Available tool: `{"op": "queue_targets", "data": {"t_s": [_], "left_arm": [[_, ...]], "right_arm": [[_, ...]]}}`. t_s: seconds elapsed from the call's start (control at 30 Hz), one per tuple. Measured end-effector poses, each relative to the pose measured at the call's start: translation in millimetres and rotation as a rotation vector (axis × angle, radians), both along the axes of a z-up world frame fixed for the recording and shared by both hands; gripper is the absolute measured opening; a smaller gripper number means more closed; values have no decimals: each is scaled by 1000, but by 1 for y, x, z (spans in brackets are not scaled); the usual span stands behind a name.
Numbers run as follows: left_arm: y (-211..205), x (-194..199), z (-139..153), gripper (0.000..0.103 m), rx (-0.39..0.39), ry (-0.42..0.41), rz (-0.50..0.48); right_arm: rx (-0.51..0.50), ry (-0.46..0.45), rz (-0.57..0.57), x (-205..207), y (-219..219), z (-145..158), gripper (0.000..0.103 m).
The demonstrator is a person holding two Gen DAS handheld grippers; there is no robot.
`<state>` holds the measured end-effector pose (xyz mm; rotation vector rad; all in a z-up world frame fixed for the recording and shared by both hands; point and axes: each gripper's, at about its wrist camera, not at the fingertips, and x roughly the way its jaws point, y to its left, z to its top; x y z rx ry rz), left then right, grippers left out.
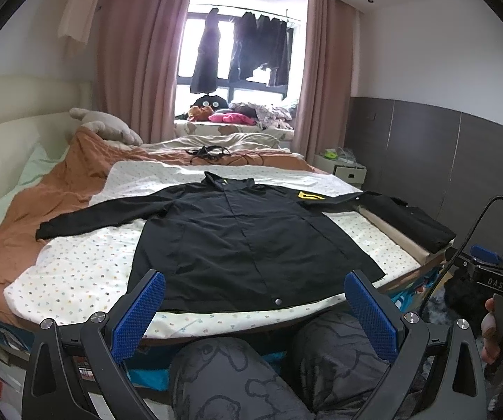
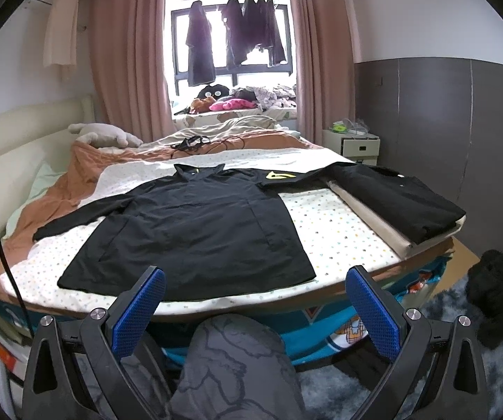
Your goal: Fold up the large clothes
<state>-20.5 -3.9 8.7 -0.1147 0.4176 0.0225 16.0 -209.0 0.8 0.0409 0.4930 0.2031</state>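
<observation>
Folding is judged not yet begun: the black jacket [image 1: 237,231] is seen spread flat, front up, on the dotted sheet [image 1: 87,269] of the bed [image 1: 24,231], collar toward the window, hem near the bed's front edge, both sleeves stretched out sideways. The left claw [image 1: 255,301] is held wide, nothing between the blue pads, above the person's knees and short of the hem; the right claw [image 2: 255,301] is likewise wide and empty, also short of the bed edge. No cloth is touched by either. Next move, as judged: both claws are to be brought fwd to the garment, prob. to a sleeve or side edge, and closed on a single layer so it can be folded inward across the body. The right sleeve, w/ its yellow patch [image 2: 279,176], is laid toward a second dark garment [image 2: 402,199] at the bed's right edge; whether they touch can't be told, and catching both should be avoided. A cable tangle [image 2: 195,141] and plush toy [image 2: 104,133] lie well beyond the collar, not in the way.
</observation>
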Motion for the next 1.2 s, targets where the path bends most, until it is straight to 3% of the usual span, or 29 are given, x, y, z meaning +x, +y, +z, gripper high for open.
{"op": "queue_targets", "data": {"t_s": [1.2], "left_arm": [[10, -8, -2, 103, -13, -7, 22]], "right_arm": [[-4, -12, 27, -4, 4, -2, 103]]}}
